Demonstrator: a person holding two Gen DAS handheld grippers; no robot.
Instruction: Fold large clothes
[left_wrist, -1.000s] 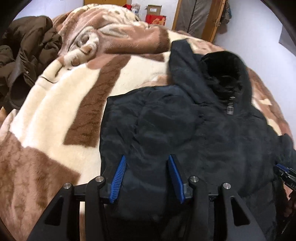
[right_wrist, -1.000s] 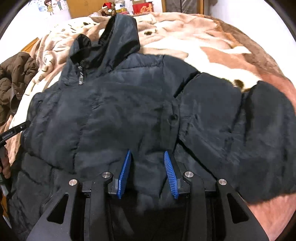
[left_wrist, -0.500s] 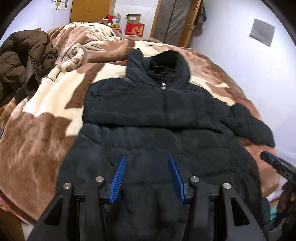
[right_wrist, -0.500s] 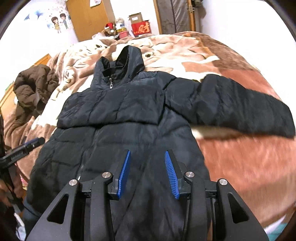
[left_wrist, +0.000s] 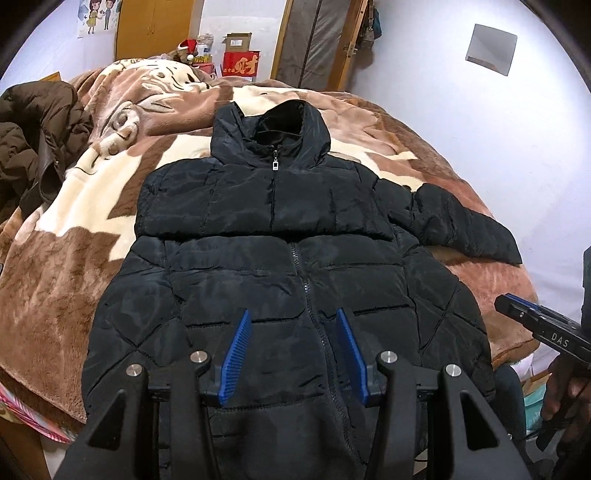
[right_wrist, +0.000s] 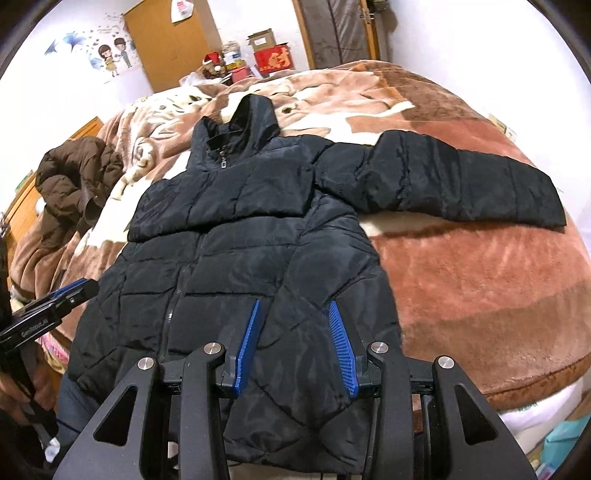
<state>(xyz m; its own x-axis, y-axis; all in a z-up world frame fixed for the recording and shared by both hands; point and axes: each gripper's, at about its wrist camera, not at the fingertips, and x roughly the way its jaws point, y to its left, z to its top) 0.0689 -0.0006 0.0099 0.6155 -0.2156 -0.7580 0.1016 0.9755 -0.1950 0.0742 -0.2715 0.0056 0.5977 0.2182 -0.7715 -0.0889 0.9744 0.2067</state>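
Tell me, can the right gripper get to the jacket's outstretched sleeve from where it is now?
Probably yes: the sleeve lies flat and uncovered on the blanket, and the open right gripper has nothing between them.

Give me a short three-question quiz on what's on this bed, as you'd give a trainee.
1. True or false: the black jacket is zipped shut.
2. Which sleeve lies stretched out on the blanket: the one toward the left hand-held gripper or the right hand-held gripper?
3. Multiple choice: the brown coat is A) under the jacket, B) heaped apart from it, C) held.

Key: 1 true; 2 right; 3 B.
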